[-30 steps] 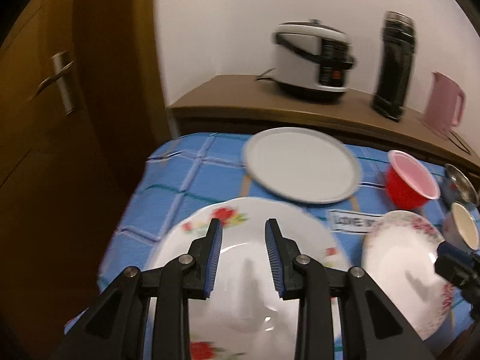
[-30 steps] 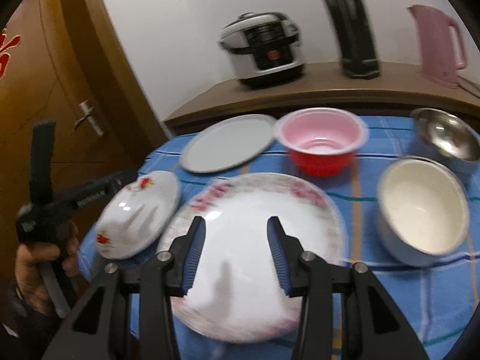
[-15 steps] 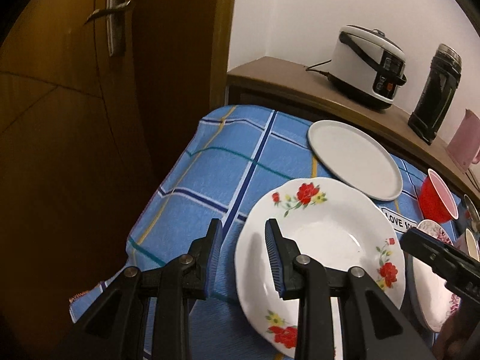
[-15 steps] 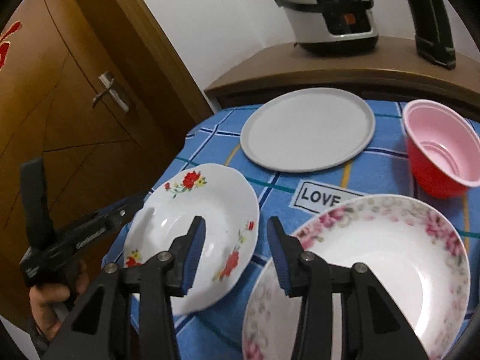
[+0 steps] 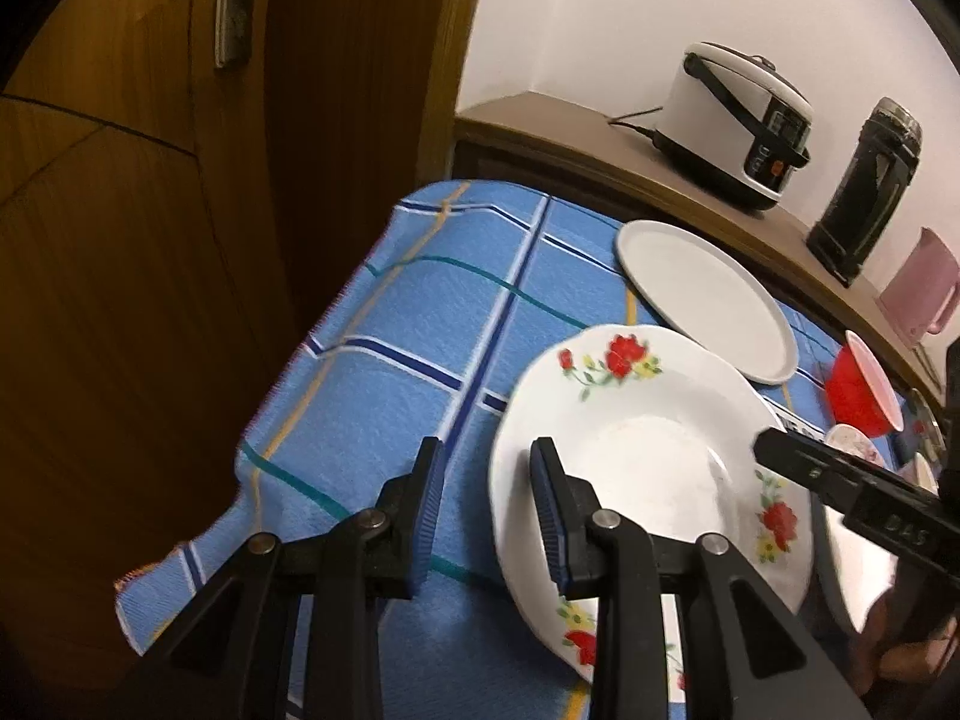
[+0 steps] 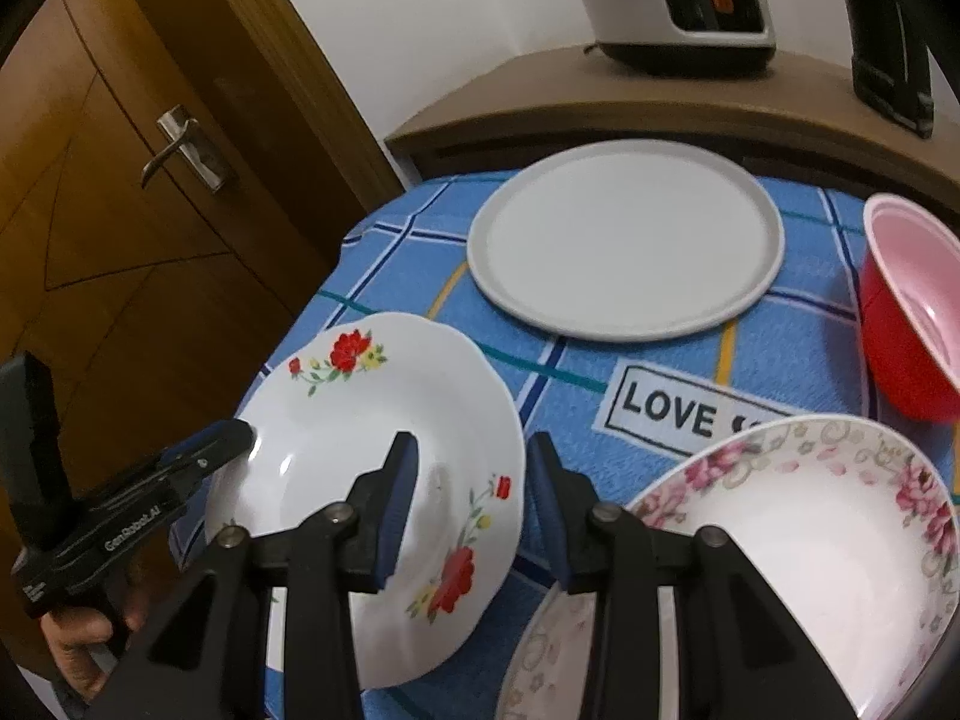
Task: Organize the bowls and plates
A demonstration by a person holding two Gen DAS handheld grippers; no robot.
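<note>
A white plate with red flowers [image 5: 648, 456] [image 6: 372, 420] lies near the left front corner of the blue checked tablecloth [image 5: 420, 330]. My left gripper [image 5: 487, 510] straddles its left rim with a wide gap, and neither pad presses on it. In the right wrist view the left gripper [image 6: 243, 435] has its tips at that rim. My right gripper [image 6: 471, 480] straddles the plate's right rim. Its jaws are closing but stand clear of the rim. A pink-flowered plate [image 6: 780, 540] lies just to the right.
A flat grey plate [image 6: 624, 240] and a red bowl with a pink inside [image 6: 912, 312] lie farther back. Behind the table, a wooden sideboard [image 5: 570, 138] carries a rice cooker [image 5: 738, 120], a black flask [image 5: 864, 180] and a pink kettle [image 5: 918, 294]. A wooden door [image 5: 150, 240] stands at left.
Both grippers have swung left. The left one came off the plate's middle to its left rim. The right one left the pink-flowered plate for the red-flowered plate's right rim.
</note>
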